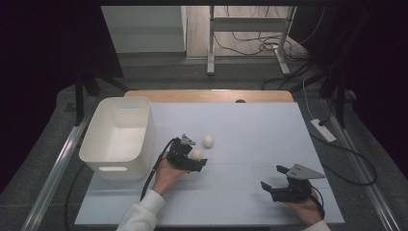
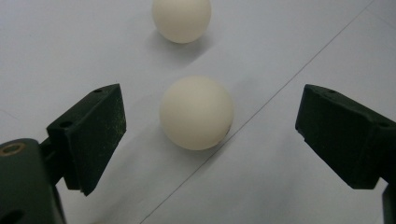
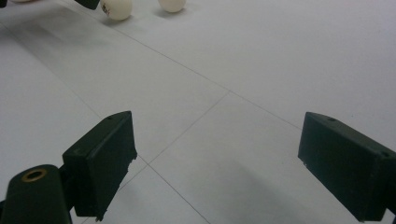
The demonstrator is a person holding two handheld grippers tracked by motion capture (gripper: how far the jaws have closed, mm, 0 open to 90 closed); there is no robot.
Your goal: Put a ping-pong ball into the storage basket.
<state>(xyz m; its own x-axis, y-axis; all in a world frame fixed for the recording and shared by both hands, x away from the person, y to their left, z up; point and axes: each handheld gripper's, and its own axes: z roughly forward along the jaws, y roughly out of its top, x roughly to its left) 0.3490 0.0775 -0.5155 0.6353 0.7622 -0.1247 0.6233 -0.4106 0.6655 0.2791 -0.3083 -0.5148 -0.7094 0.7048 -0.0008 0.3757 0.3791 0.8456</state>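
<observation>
high view: the left tool (image 1: 196, 159) sits at the near ball (image 1: 195, 154), near the middle of the counter (image 1: 250, 125). a second ball (image 1: 208, 140) lies just beyond it, apart from it. the white bin (image 1: 119, 137) stands at the left of the counter; the part of its inside that can be seen holds nothing. the right tool (image 1: 273, 179) rests low at the right front, well apart from both balls, jaws spread, holding nothing.

left gripper view: the left tool (image 2: 210, 135) has its jaws spread, one on each side of the near ball (image 2: 196, 113). neither jaw touches it; the ball rests on the counter (image 2: 74, 46). the far ball (image 2: 181, 18) lies farther along the same line.

right gripper view: the right tool (image 3: 219, 163) is spread over bare counter (image 3: 280, 60). both balls show far off at the top edge, the near ball (image 3: 116, 8) bearing a small printed mark, the other ball (image 3: 172, 4) beside it.

progress, as a judgement: the work appears to be moving the balls into the bin. no ball is in the bin as far as visible; the first grasp is lined up but not yet closed. remaining: close, lift, carry, release, then repeat.

count: balls, two; bins, one; tools, two.
</observation>
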